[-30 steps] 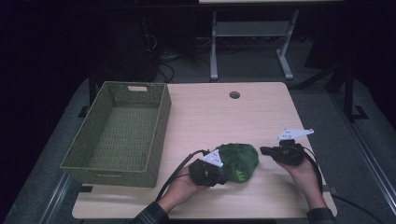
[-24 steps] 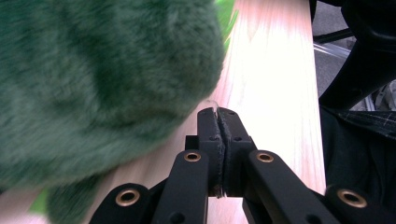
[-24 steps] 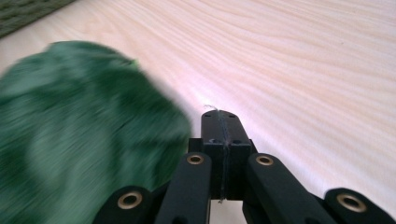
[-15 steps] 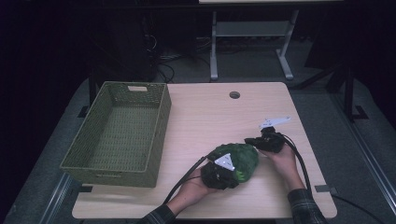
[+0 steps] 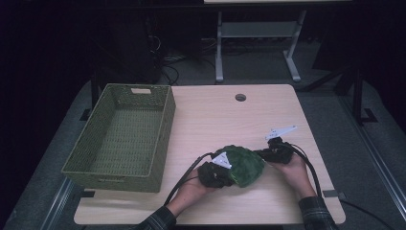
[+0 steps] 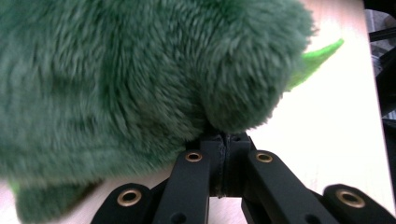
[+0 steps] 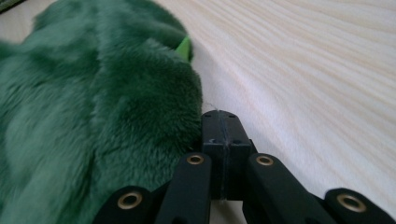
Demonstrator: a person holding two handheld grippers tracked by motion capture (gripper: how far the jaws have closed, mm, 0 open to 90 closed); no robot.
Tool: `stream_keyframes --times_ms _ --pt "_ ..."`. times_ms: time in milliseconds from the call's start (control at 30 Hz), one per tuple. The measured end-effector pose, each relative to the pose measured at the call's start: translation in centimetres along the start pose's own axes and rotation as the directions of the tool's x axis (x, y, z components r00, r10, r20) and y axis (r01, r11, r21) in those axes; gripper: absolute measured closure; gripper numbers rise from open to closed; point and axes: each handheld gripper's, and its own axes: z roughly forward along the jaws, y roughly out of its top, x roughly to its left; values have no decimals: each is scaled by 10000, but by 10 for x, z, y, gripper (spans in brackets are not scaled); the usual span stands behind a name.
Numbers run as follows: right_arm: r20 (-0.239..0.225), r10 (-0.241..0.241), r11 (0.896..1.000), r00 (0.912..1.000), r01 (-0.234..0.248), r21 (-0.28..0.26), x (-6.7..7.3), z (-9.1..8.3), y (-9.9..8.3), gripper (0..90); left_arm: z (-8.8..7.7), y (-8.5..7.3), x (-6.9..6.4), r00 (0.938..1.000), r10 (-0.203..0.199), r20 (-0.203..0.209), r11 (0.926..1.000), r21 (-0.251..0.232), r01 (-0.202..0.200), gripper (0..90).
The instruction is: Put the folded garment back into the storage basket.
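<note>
A green plush toy point(image 5: 245, 165) lies on the wooden table point(image 5: 225, 120) near its front edge, between my two grippers. My left gripper point(image 5: 226, 173) comes in from the toy's left. Its jaws are shut together, with the tips pressed into the fur point(image 6: 140, 84) and nothing between them point(image 6: 224, 137). From the right, my right gripper point(image 5: 262, 154) has its jaws shut too. Their tips point(image 7: 219, 116) touch the toy's side point(image 7: 107, 116). A bright green bit point(image 7: 185, 46) sticks out of the plush.
A green woven basket point(image 5: 165, 129) stands empty on the table's left side. A round cable hole point(image 5: 240, 97) lies near the far edge. The table's front edge runs just behind my hands. Beyond the table, a white metal stand point(image 5: 258, 33) rises from the dark floor.
My right gripper has moved left and slightly down, closing the gap to the plush toy, and now touches its side. The left gripper and the toy have stayed about where they were.
</note>
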Motion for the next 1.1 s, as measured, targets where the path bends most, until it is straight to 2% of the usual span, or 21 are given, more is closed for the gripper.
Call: stream_keyframes --times_ms 133,167,267,333,533,767,833,933,1000,1033,1100 --pt "3 5 10000 10000 -5 -44 4 -8 -4 899 -4 -3 6 9996 -80 -264 10000 30 81 891" --pt "25 -117 9999 9999 117 -79 6 -9 -5 899 -6 -3 8 9995 -85 -300 10000 33 86 891" --pt "-3 -203 9998 9998 203 38 11 -11 -9 899 -9 -5 12 9983 -134 -571 9999 80 139 891" --pt "-32 -201 9997 9998 201 152 14 -13 -12 899 -13 -5 17 9972 -29 -752 9998 169 42 891" --pt "-73 -352 9989 9994 354 303 26 -17 -21 899 -18 -7 26 9942 -247 -1044 9997 68 255 890" --pt "-295 -456 9974 9985 471 538 45 -20 -31 898 -25 -9 36 9902 -245 -1375 9995 153 269 889" --pt "-282 -556 9977 9981 566 381 49 -22 -34 897 -25 -9 37 9899 -347 -1376 9993 89 363 889" --pt "-190 -473 9984 9987 479 305 48 -24 -38 833 -28 -10 37 9907 -176 -1351 9994 265 214 874" --pt "14 -268 9996 9996 268 64 44 -29 -40 758 -33 -11 36 9904 -236 -1365 9995 194 265 847" --pt "216 -112 9999 9997 112 2 42 -32 -41 709 -36 -12 36 9910 -171 -1328 9996 192 199 822" --pt "825 -115 9997 9965 134 -225 37 -38 -46 607 -41 -13 35 9904 -37 -1382 9996 286 78 744"
